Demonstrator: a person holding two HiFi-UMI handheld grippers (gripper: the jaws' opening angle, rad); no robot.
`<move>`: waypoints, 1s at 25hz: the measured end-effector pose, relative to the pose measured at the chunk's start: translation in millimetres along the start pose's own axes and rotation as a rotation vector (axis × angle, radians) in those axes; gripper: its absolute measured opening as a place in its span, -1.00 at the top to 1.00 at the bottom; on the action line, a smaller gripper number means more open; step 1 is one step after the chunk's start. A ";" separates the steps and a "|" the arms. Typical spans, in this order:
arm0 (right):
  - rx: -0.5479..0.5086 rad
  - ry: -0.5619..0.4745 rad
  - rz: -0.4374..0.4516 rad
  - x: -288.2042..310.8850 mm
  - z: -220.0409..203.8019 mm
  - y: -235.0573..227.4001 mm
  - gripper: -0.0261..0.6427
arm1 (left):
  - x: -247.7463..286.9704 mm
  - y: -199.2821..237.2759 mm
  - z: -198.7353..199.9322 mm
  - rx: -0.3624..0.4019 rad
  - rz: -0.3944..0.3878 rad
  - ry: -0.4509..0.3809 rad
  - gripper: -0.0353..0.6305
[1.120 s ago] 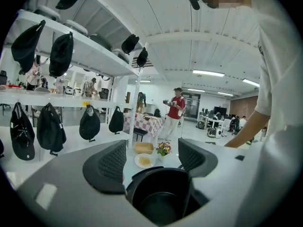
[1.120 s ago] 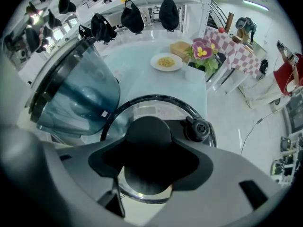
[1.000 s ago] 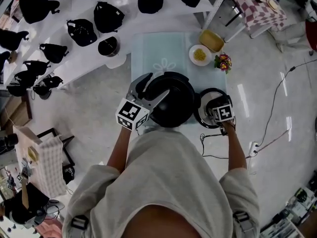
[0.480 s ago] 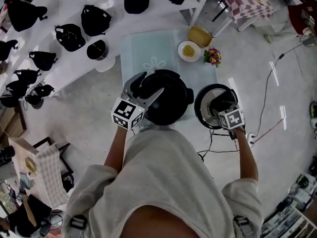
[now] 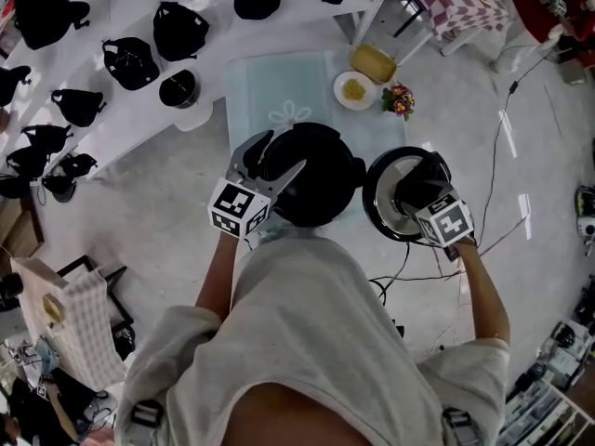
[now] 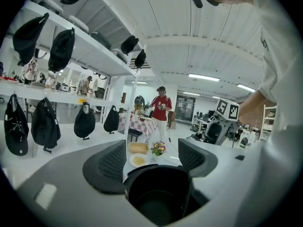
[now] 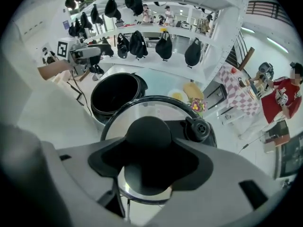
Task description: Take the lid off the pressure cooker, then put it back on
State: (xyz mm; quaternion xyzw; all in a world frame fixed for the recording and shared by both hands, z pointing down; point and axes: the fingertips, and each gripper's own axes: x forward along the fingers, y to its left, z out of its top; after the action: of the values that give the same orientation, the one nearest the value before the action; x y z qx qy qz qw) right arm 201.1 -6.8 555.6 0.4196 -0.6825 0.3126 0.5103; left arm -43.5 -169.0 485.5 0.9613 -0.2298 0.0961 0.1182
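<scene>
The black pressure cooker pot (image 5: 321, 170) stands open on a pale blue mat (image 5: 279, 91). My left gripper (image 5: 274, 167) is shut on its near-left side; in the left gripper view the black pot part (image 6: 158, 197) fills the space between the pads. The round lid (image 5: 390, 214), black with a shiny rim, hangs in the air to the right of the pot, off the mat's edge. My right gripper (image 5: 418, 193) points down from above and is shut on the lid's black knob (image 7: 147, 131). In the right gripper view the open pot (image 7: 113, 93) lies behind the lid's rim (image 7: 142, 103).
At the mat's far end are a white plate of yellow food (image 5: 353, 89), a yellow container (image 5: 372, 62) and a small flower bunch (image 5: 398, 100). White shelves with several black bags (image 5: 177, 31) run along the left. Cables (image 5: 493, 184) lie on the floor at the right.
My right gripper has risen with the lid and drifted right, away from the pot. My left gripper has stayed on the pot.
</scene>
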 end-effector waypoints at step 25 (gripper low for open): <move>-0.304 -0.011 0.176 48.1 162.9 133.0 0.11 | -117.2 68.4 -14.4 -0.062 0.231 -0.058 -0.09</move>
State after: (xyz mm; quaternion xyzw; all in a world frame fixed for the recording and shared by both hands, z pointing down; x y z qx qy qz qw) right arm 5.6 -98.1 555.8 0.2780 -0.7589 0.2467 0.5348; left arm -179.8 -175.2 483.8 0.9266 -0.3453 0.0743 0.1291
